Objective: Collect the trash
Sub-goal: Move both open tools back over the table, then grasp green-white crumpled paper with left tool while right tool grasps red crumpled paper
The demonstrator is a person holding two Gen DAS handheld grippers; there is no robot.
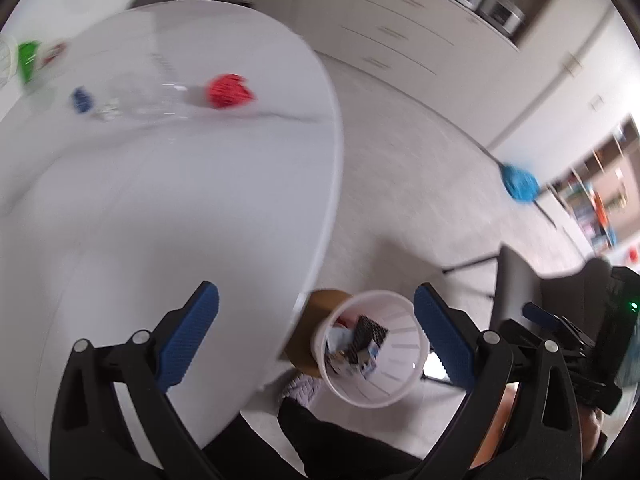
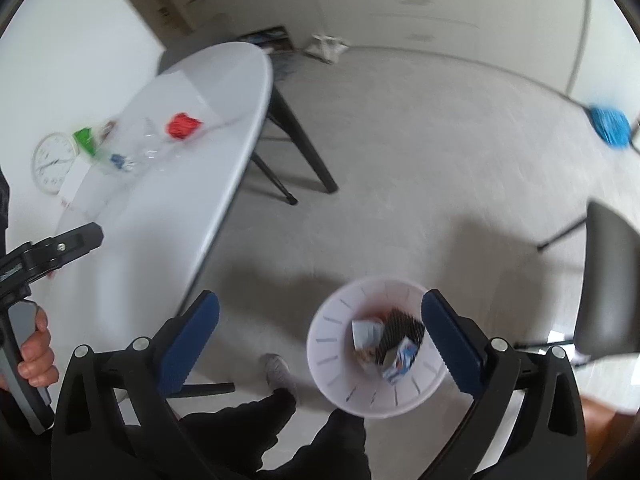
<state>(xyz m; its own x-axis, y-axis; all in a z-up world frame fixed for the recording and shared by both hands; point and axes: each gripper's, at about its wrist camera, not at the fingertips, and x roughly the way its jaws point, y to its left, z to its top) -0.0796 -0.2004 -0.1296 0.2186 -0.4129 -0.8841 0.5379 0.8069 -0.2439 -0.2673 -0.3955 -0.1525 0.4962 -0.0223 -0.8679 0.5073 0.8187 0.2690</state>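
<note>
white bin (image 2: 376,344) on floor, just beside the surface (image 2: 160,216) edge.
right gripper (image 2: 320,344) and left gripper (image 1: 316,336) jaws spread, empty; bare floor beyond bin.

Plastics, gloss and ribbed pads

Glossy white surface (image 1: 200,200); clear plastic bottle (image 1: 148,100); crumpled red wrapper (image 1: 230,91); slotted white plastic bin (image 2: 344,360); ribbed blue pads (image 2: 188,344) on matt black tongs (image 2: 320,344).

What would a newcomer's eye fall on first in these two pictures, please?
Probably the white wastebasket on the floor beside the table, already holding crumpled wrappers, seen between the open right gripper's blue pads. Next comes the red crumpled piece on the white table, beside a clear plastic bottle with a blue cap. A blue mop head lies on the floor farther off.
</note>
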